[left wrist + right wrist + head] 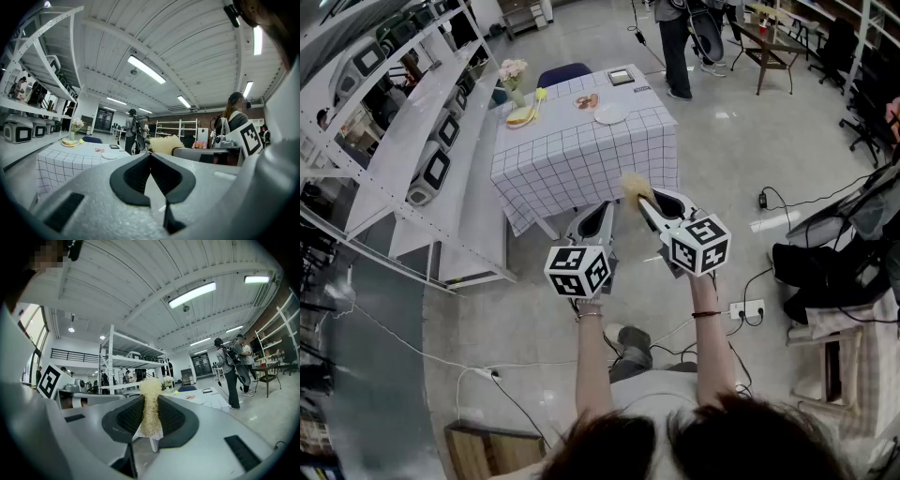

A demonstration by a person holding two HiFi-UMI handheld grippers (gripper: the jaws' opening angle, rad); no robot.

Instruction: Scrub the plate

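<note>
Two tools are held out ahead of the person, well short of the surface (581,155). Scrubbing is judged not yet begun.

Head view: the left tool (598,216) is seen with its jaws together and nothing carried. The right tool (649,204) is clamped on a pale fibrous scrubber (634,186). The tuft is left proud of the tips, presumably so that it meets the dish first. The plate (611,114) is set on the far part of the checked surface, well apart from both tools.

Left gripper view: the jaws are shown closed on nothing. This tool is likely reserved for steadying the plate (111,155), seen ahead on the surface.

Right gripper view: the scrubber is pinched upright between the pads at mid-length, so a free end is available for rubbing. The plate cannot be picked out here.
</note>
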